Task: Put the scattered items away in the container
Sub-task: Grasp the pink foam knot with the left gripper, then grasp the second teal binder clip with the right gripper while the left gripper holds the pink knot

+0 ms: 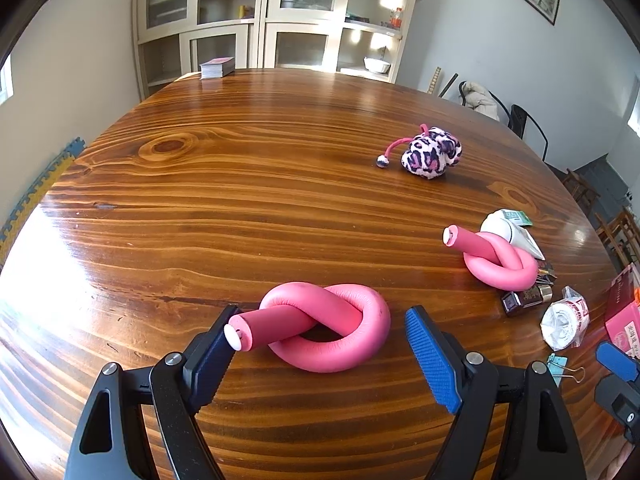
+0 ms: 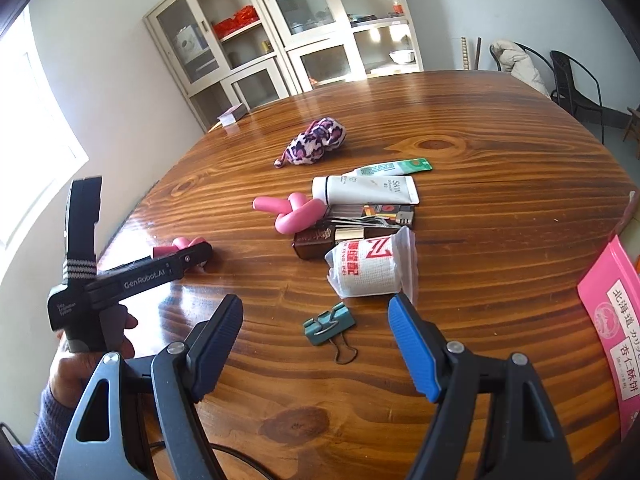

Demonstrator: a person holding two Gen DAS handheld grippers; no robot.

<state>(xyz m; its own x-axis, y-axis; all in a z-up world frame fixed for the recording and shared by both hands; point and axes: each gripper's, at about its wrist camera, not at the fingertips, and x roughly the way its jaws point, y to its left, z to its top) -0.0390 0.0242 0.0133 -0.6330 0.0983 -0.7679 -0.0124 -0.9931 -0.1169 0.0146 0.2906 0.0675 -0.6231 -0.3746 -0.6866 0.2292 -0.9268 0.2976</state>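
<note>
1. Straddling the near pink knotted foam roller (image 1: 326,326), the left gripper (image 1: 320,354) has its jaws spread to either side of it; the capped end of the roller sits right at the left pad, and I cannot tell if it touches. The right pad stands clear of the loop, so no grip.
2. The roller lies flat on the wooden table (image 1: 240,208), close to the near edge.
3. The right gripper (image 2: 316,348) hangs open over the table with nothing clamped; a teal binder clip (image 2: 330,326) lies on the wood between its fingers, apart from both pads.
4. From the right wrist view, a hand (image 2: 86,354) holds the left gripper's handle at the left, its tip down by the near roller.
5. A second pink knotted roller (image 1: 496,258) lies further right, touching a white tube (image 2: 364,190) and dark small items.
6. Cluster around it: a green-and-white tube (image 2: 394,167), a brown bottle with gold cap (image 2: 320,242), a black flat pack (image 2: 370,213), and a bandage roll in plastic wrap (image 2: 370,268).
7. A pink leopard-print plush toy (image 1: 432,154) sits alone further back on the table.
8. A pink box (image 2: 612,316) sits at the right edge; only part of it shows.
9. A stack of cards (image 1: 217,67) is at the far end, with a glass-door cabinet (image 1: 276,16) behind.
</note>
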